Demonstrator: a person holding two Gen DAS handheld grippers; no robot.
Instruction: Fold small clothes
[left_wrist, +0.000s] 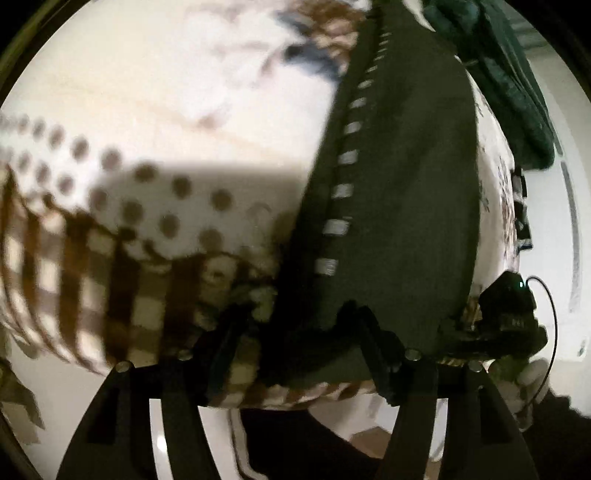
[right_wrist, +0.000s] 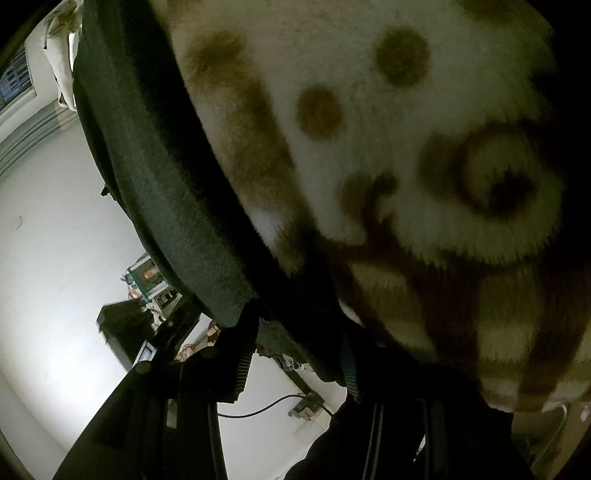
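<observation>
Mostly unfolded as far as I can judge. Left wrist view: dark green garment (left_wrist: 399, 192) with a dashed white stitch line lies over a fleecy blanket (left_wrist: 110, 229) (white with brown dots, brown check at its near edge), which covers the surface; the garment's near hem sits at the blanket's near edge, right between the fingers of the left gripper (left_wrist: 299, 325). Jaws stand apart, hem bunched between them, pads not clearly pressing, so I read it as let go, not clamped. Another dark teal cloth (left_wrist: 517, 92) lies at the far right edge, state unclear. Right wrist view: right gripper (right_wrist: 295, 339) at the green garment's (right_wrist: 159, 177) thick edge, which runs along the dotted blanket (right_wrist: 369, 129); cloth passes between the fingers, but too dark to tell whether they pinch it or stand loose. Judgement: one garment looks laid out or at most one fold in, the further folds and the other cloth are left.
</observation>
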